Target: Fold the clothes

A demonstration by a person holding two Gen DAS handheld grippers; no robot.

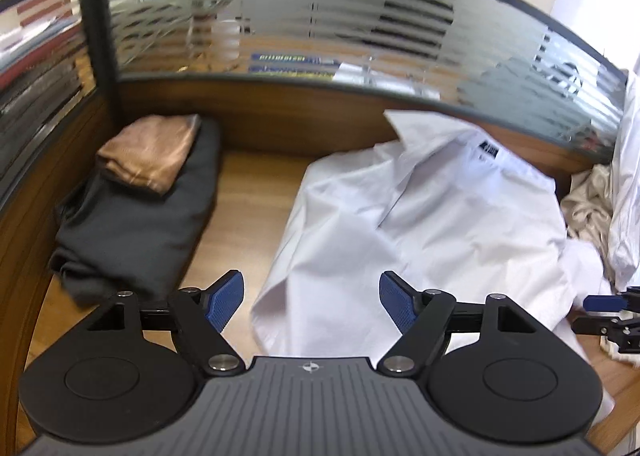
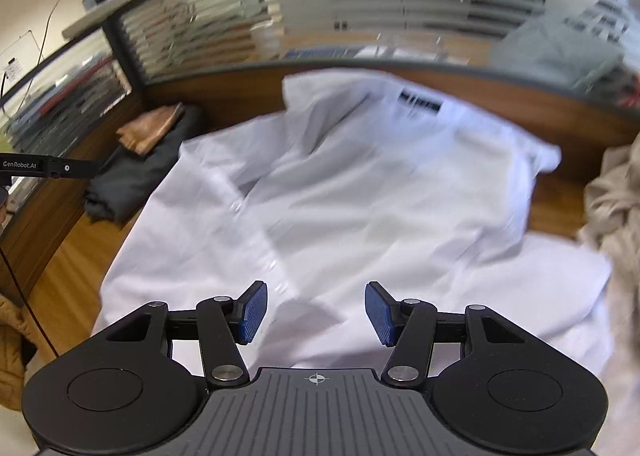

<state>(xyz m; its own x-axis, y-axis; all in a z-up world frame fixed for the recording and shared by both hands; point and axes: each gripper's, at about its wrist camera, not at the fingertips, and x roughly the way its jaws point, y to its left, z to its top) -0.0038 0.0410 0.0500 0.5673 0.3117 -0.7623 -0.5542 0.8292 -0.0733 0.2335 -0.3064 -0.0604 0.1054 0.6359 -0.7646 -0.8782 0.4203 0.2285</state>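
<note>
Both the left claw (image 1: pixel 311 302) and right claw (image 2: pixel 316 312) gape empty above the white shirt (image 1: pixel 420 216) spread mid-frame on the bench (image 1: pixel 248 208).

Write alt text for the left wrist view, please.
A white shirt lies spread on a wooden desk, with the open, empty left gripper over its near edge. At left, a folded brown cloth sits on a dark garment.
</note>
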